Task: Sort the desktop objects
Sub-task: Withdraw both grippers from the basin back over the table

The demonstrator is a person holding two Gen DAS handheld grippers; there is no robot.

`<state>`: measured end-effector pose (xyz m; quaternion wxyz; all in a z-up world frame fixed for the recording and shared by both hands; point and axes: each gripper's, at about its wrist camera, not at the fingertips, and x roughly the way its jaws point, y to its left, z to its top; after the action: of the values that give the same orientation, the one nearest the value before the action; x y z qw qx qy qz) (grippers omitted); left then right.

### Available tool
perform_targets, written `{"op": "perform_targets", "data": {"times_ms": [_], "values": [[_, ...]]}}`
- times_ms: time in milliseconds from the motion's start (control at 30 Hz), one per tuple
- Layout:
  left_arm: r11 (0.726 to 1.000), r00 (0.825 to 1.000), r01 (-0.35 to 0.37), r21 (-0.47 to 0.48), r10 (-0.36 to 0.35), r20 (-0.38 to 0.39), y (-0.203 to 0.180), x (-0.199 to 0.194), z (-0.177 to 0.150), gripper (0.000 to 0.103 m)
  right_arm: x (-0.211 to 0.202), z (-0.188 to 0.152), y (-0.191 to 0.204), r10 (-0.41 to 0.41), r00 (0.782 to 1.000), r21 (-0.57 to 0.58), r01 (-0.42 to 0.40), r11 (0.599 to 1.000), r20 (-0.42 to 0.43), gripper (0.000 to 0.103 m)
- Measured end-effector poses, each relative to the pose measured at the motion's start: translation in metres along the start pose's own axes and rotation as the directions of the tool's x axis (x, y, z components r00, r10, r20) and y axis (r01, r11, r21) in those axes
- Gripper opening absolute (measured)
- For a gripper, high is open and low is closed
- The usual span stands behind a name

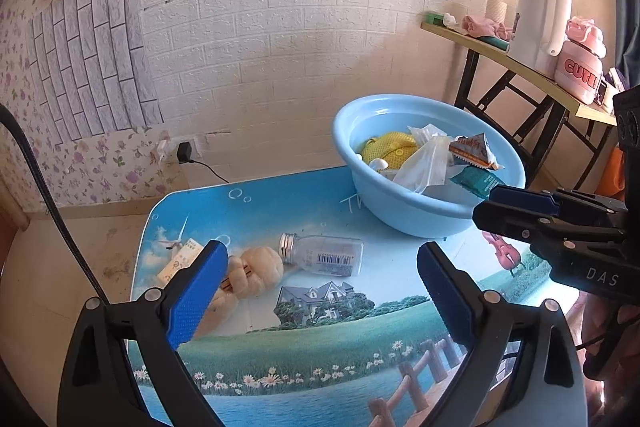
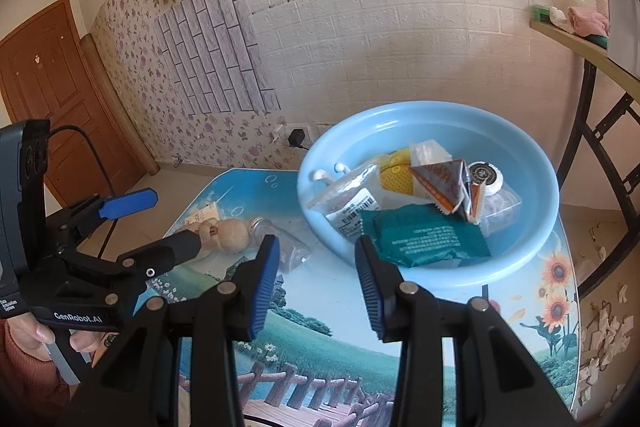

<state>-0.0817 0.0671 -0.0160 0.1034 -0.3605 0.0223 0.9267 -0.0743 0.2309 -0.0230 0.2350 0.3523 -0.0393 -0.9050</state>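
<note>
Left claw [image 1: 320, 267] stood spread wide and empty over the bench [image 1: 340, 339]. The bottle [image 1: 324, 254] lay on its side between and beyond its fingers, bread [image 1: 256, 269] beside the left finger. Right claw [image 2: 316, 279], partly spread and empty, pointed toward the basin [image 2: 520, 259].

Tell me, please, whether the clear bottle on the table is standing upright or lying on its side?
Lying on its side. The bottle rests lengthwise on the table, its silver cap pointing sideways toward the cream toy.

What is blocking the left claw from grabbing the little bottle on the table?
Nothing visible. The left claw is open, with only bare table between it and the bottle. A puffy cream toy lies beside the bottle's cap.
</note>
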Motion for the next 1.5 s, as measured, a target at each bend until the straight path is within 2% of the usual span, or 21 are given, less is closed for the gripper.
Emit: {"op": "perform_targets", "data": {"times_ms": [267, 567, 1067, 1233, 1400, 1500], "values": [[0.998, 0.999, -0.039, -0.042, 0.039, -0.015, 0.023, -0.007, -0.022, 0.096, 0.002, -0.006, 0.020, 0.035, 0.999, -0.028, -0.035, 0.999, -0.017, 0.039], [0.991, 0.995, -0.089, -0.098, 0.085, -0.050, 0.052, -0.006, -0.046, 0.096, 0.019, -0.016, 0.039, 0.068, 0.995, -0.049, -0.071, 0.996, -0.074, 0.039], [0.977, 0.989, -0.127, -0.169, 0.113, -0.090, 0.095, 0.010, -0.063, 0.096, 0.063, -0.029, 0.047, 0.022, 0.984, -0.052, -0.031, 0.998, -0.175, 0.039], [0.979, 0.988, -0.128, -0.156, 0.113, -0.101, 0.100, 0.023, -0.065, 0.096, 0.080, -0.027, 0.045, 0.002, 0.982, -0.047, -0.011, 0.999, -0.189, 0.067], [0.984, 0.987, -0.121, -0.132, 0.106, -0.118, 0.104, 0.043, -0.064, 0.096, 0.101, -0.022, 0.045, -0.028, 0.978, -0.041, 0.020, 0.999, -0.209, 0.069], [0.986, 0.988, -0.105, -0.127, 0.089, -0.128, 0.107, 0.055, -0.061, 0.096, 0.113, -0.016, 0.045, -0.043, 0.978, -0.029, 0.038, 0.999, -0.206, 0.082]]}}
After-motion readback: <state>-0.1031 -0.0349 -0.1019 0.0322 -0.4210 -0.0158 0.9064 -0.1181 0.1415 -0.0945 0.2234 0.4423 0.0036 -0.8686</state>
